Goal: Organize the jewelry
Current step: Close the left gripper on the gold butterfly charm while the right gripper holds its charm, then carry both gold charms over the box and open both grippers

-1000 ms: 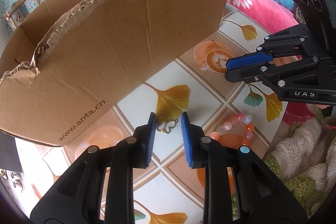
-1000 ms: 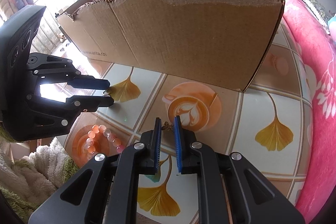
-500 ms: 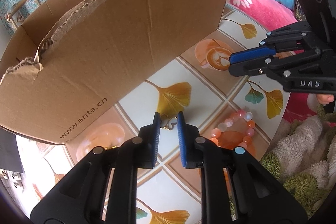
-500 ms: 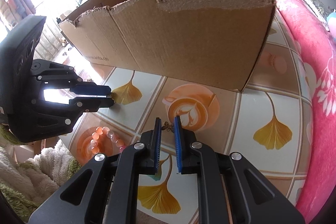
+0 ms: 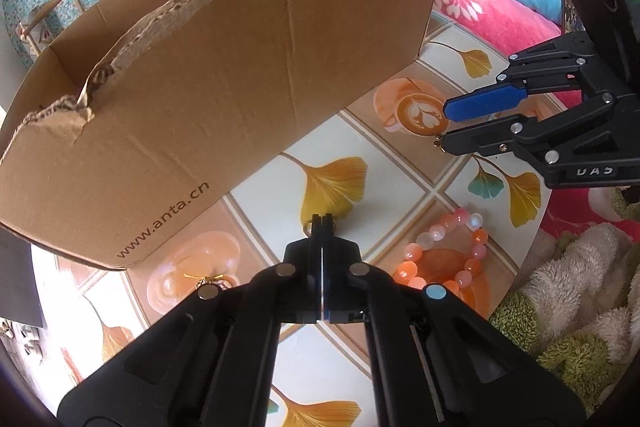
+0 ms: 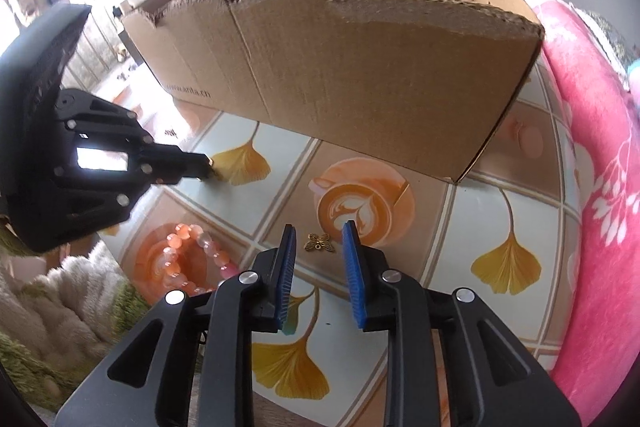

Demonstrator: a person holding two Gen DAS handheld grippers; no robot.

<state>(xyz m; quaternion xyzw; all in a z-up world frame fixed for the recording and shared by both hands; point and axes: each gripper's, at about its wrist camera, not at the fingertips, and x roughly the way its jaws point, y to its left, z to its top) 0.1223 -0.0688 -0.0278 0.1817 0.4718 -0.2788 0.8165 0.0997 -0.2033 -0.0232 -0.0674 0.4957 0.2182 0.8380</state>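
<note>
Left gripper (image 5: 322,217) pinched shut on a gold charm (image 5: 308,226); right gripper (image 6: 318,247) spread wide around a butterfly charm (image 6: 317,242).

Lower centre of the left view: charm barely caught at the fingertips, likely to slip on lifting. Bracelet (image 5: 444,251) lower right on the table (image 5: 384,155). Box (image 6: 340,75) across the top of both views. Risk in the right view: closing off-centre could flick the flat butterfly away.
</note>
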